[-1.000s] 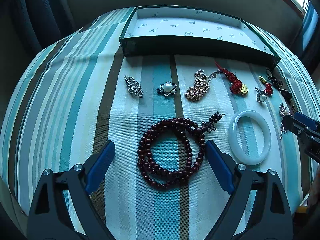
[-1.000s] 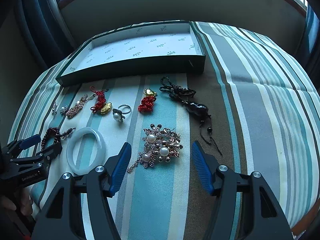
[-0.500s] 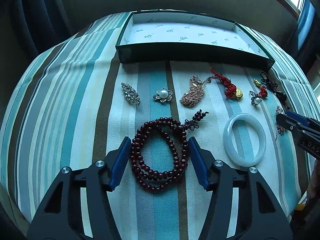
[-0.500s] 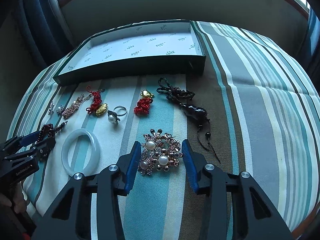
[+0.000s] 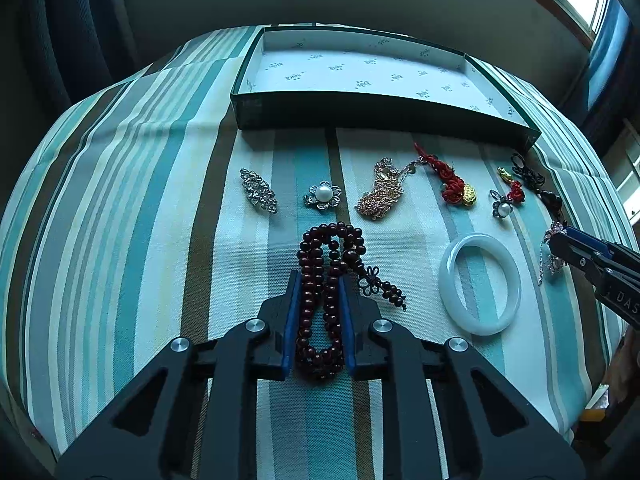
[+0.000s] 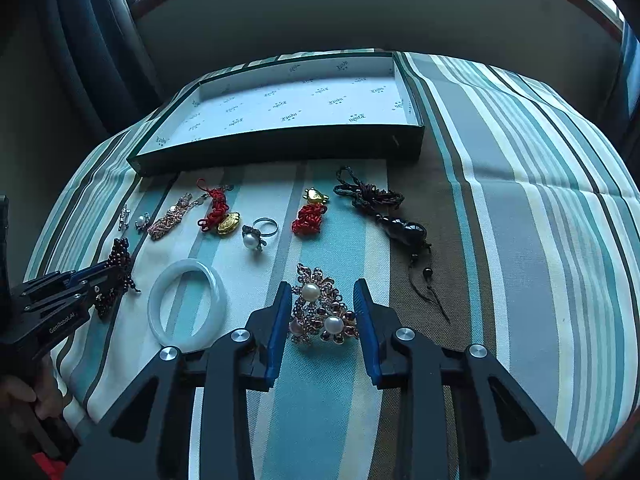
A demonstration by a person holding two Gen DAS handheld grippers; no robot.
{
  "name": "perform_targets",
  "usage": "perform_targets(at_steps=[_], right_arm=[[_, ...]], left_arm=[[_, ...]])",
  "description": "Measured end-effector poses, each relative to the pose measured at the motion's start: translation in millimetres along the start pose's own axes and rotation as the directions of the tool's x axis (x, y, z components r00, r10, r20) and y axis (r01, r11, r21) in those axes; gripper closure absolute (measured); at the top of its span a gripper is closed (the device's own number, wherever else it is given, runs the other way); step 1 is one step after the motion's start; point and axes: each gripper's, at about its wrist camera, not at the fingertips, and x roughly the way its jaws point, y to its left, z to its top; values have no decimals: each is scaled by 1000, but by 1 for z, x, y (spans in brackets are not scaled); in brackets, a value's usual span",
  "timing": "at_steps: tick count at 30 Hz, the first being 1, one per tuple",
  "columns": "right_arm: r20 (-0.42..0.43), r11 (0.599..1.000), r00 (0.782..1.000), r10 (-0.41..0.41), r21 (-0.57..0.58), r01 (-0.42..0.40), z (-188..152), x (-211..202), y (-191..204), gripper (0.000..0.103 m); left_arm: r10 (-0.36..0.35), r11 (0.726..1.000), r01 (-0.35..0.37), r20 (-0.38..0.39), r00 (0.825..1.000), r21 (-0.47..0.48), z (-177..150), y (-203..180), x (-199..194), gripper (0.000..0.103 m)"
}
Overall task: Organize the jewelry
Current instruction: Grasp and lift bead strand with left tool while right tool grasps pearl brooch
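Striped cloth in teal, white and brown covers the surface; a shallow dark green box with white printed lining lies open at its far edge. My left claw is pinched narrow on the bead bracelet, whose loops are squeezed into a long oval, long axis running away from me toward the box; its knotted tassel trails to the right. Just right lies the white bangle, flat on the cloth. Beyond, in a row before the box: crystal clip, pearl flower, gold chain, red knot charm, pearl ring. My right claw stands partly open astride the pearl brooch, pads close beside it; whether they touch it I cannot tell. The brooch's long axis runs from near right to far left. Past it lie a second red knot and a black cord pendant, its cord looped toward the box and its thin tails pointing toward me. From the left camera the brooch is mostly hidden behind my right claw at the frame edge; from the right camera the bracelet is partly covered by my left claw, and the far-left pieces are too small to make out.
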Motion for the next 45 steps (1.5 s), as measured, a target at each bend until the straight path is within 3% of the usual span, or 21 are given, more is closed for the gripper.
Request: perform_targets(at_steps=[8, 12, 17, 20, 22, 27, 30, 45], right_arm=[[-28, 1000, 999, -20, 14, 21, -2, 1, -5, 66], [-46, 999, 999, -3, 41, 5, -5, 4, -9, 48], [-60, 999, 998, -8, 32, 10, -9, 6, -7, 43], [-62, 1000, 998, -17, 14, 18, -12, 4, -5, 44], [-55, 1000, 998, -28, 2, 28, -12, 3, -5, 59], [-47, 1000, 999, -15, 8, 15, -12, 1, -7, 61], [-27, 1000, 1000, -7, 15, 7, -9, -4, -8, 68], [-2, 1000, 1000, -8, 17, 8, -3, -12, -7, 69]], left_arm=[[0, 1000, 0, 1, 1000, 0, 0, 0, 0, 86], [0, 1000, 0, 0, 1000, 0, 0, 0, 0, 86], [0, 1000, 0, 0, 1000, 1, 0, 0, 0, 86], [0, 1000, 0, 0, 1000, 1, 0, -1, 0, 86], [0, 1000, 0, 1, 1000, 0, 0, -1, 0, 86], [0, 1000, 0, 0, 1000, 0, 0, -1, 0, 86], [0, 1000, 0, 0, 1000, 1, 0, 0, 0, 86], [-9, 1000, 9, 1, 1000, -8, 0, 1, 0, 86]])
